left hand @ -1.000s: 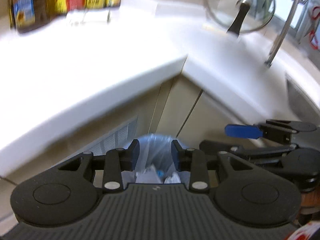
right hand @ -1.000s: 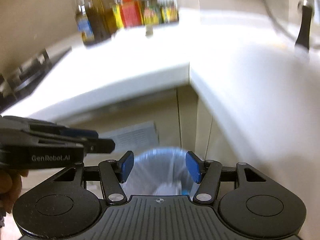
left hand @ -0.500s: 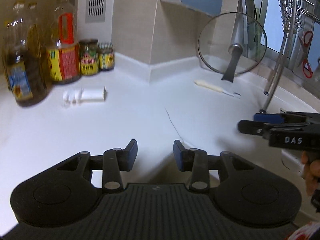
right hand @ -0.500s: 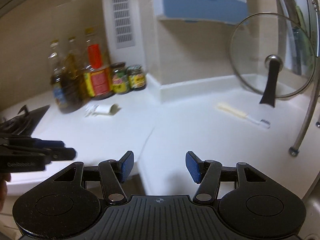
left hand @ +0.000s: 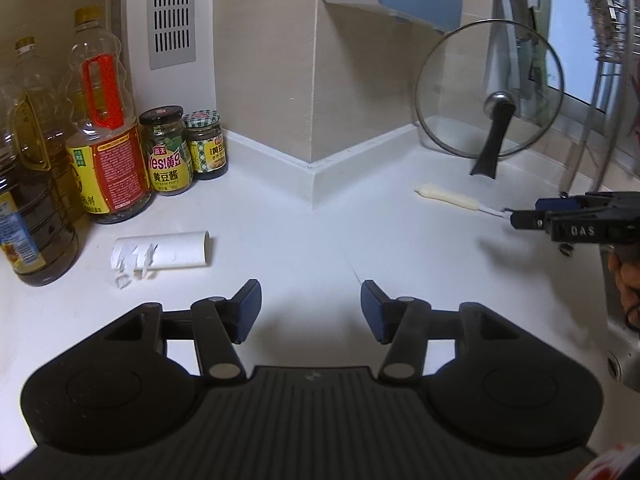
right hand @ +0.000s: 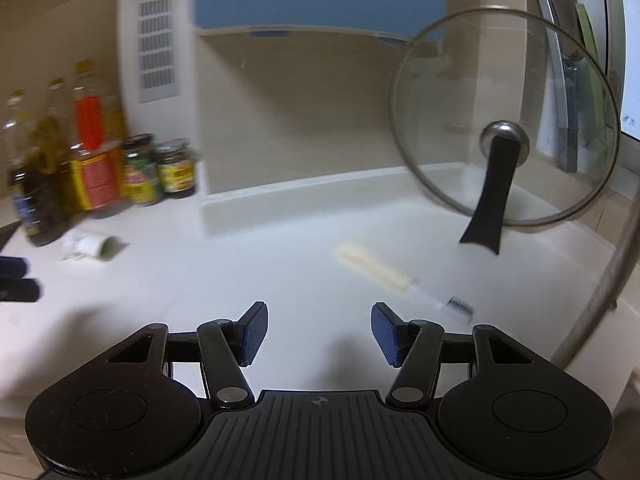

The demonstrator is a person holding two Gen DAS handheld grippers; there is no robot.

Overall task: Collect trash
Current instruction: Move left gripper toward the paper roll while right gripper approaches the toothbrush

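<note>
A used paper roll core with torn scraps lies on the white counter, ahead and left of my left gripper. That gripper's jaws are opening and nothing is between them. The roll core also shows far left in the right wrist view. A cream-handled toothbrush lies just ahead and right of my right gripper, which stands open and empty. In the left wrist view the toothbrush lies by the right gripper, seen from the side.
Oil bottles and sauce jars stand at the back left. A glass pot lid leans in the back right corner, near a metal rack leg. A person's hand shows at the right edge.
Both grippers rose from over the lined bin below the counter to over the counter top and moved farther in. The left jaws widened; the right jaws kept their gap.
</note>
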